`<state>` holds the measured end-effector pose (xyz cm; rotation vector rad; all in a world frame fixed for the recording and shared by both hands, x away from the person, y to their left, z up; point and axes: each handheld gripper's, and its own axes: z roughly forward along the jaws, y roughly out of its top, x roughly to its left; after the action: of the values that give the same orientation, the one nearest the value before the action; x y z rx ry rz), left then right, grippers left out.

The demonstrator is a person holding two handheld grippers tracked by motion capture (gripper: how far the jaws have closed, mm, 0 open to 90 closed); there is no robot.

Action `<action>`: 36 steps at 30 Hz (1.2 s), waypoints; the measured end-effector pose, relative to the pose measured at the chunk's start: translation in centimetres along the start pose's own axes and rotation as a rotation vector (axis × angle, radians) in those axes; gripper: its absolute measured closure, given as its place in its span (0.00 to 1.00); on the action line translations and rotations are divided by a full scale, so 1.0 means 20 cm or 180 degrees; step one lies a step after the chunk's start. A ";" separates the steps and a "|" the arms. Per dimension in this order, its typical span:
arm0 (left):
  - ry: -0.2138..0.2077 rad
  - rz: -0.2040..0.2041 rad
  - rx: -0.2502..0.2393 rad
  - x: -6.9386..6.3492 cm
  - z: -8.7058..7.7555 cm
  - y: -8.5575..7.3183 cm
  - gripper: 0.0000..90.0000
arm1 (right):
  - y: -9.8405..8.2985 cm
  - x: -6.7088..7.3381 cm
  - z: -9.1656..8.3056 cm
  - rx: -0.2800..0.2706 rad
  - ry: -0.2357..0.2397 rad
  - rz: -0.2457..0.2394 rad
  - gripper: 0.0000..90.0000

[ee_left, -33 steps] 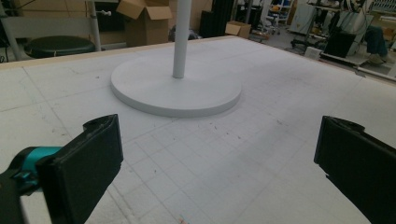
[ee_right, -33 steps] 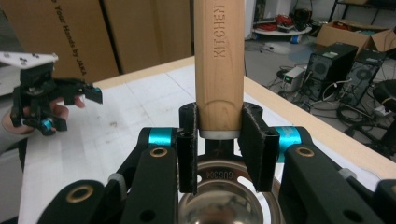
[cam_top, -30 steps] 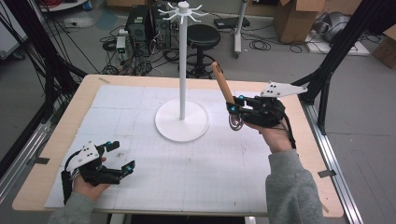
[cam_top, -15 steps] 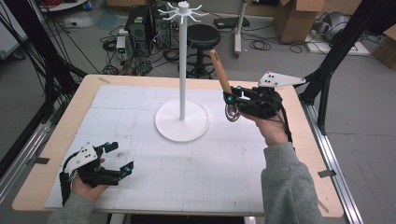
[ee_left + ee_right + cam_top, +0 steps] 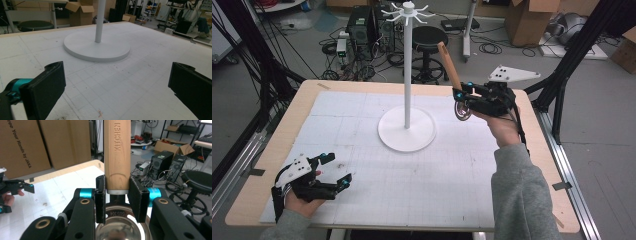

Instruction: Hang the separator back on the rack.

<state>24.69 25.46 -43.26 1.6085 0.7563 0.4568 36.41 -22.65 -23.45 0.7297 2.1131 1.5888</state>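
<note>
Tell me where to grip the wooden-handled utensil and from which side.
Grip the wooden-handled utensil low on its straight handle, just above the metal head, jaws closing across its two sides. The right gripper holds it so; the rounded steel head looks harder to clamp.

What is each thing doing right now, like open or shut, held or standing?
Left gripper: open, holding nothing, low over the mat.
Right gripper: shut on the utensil, lifted off the table.
Utensil: held by its wooden handle, handle up, metal end down, tilted.
White stand: upright on the mat, its hooks bare.
</note>
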 end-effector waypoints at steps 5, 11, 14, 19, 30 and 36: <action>-0.0008 0.0011 0.0008 0.00 0.00 0.00 0.02 | 0.03 0.01 0.00 -0.0076 -0.0016 -0.0008 0.77; -0.0016 0.0007 0.0010 0.00 0.00 0.00 0.02 | 0.05 0.01 0.02 -0.0090 0.0001 0.0022 0.77; -0.0030 -0.0009 0.0012 0.00 0.01 0.00 0.02 | 0.06 0.01 0.03 -0.0107 -0.0012 0.0017 0.77; -0.0053 -0.0004 0.0027 0.00 0.01 0.00 0.02 | 0.09 0.03 0.05 -0.0136 -0.0030 -0.0011 0.77; -0.0068 0.0005 0.0010 0.00 0.01 0.00 0.02 | 0.13 0.05 0.08 -0.0209 -0.0022 0.0000 0.77; -0.0053 0.0004 0.0032 0.00 0.01 -0.01 0.02 | 0.15 0.06 0.09 -0.0328 0.0020 0.0026 0.77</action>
<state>24.79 25.36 -43.40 1.6203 0.7463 0.4406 37.08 -19.93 -21.00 0.7006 2.0180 1.6924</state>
